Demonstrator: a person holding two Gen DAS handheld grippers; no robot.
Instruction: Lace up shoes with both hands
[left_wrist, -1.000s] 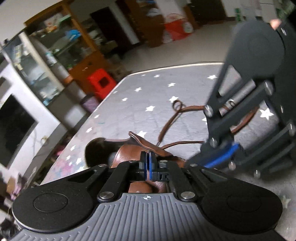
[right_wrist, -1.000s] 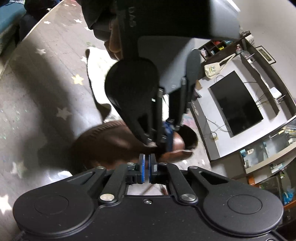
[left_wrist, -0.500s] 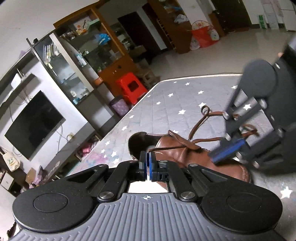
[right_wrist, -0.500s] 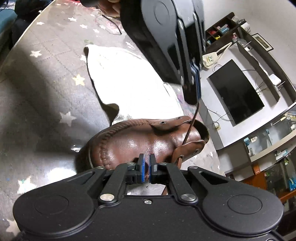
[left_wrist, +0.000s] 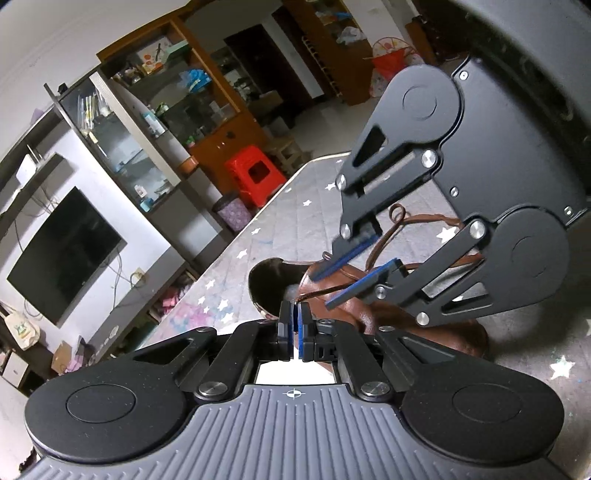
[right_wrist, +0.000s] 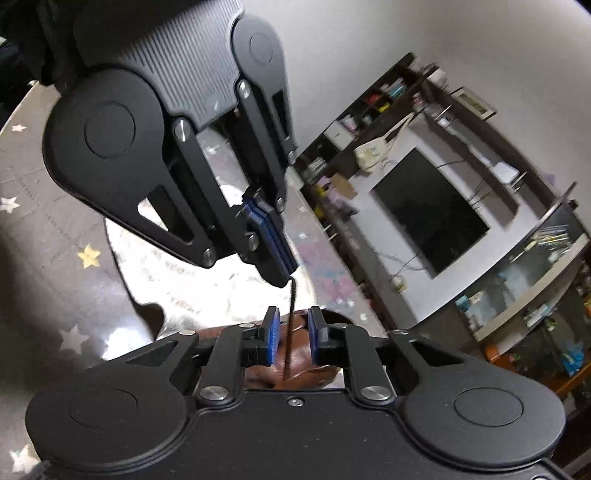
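Observation:
A brown leather shoe (left_wrist: 399, 317) lies on the grey star-patterned table (left_wrist: 288, 229), its opening toward the table edge. My left gripper (left_wrist: 294, 314) is shut on the brown lace (right_wrist: 290, 332) and holds it taut above the shoe; it also shows in the right wrist view (right_wrist: 284, 273), with the lace hanging straight down from its tips. My right gripper (right_wrist: 291, 325) is open, its blue pads on either side of the lace without touching it; it also shows in the left wrist view (left_wrist: 328, 288). The rest of the lace (left_wrist: 406, 221) loops loose beyond the shoe.
A white cloth (right_wrist: 192, 266) lies on the table beside the shoe. Past the table edge stand a red stool (left_wrist: 255, 177), a TV (left_wrist: 62, 258) and glass-door shelves (left_wrist: 155, 122).
My right gripper opened and moved up so the lace runs between its pads. My left gripper lifted higher with the lace, pulling it taut.

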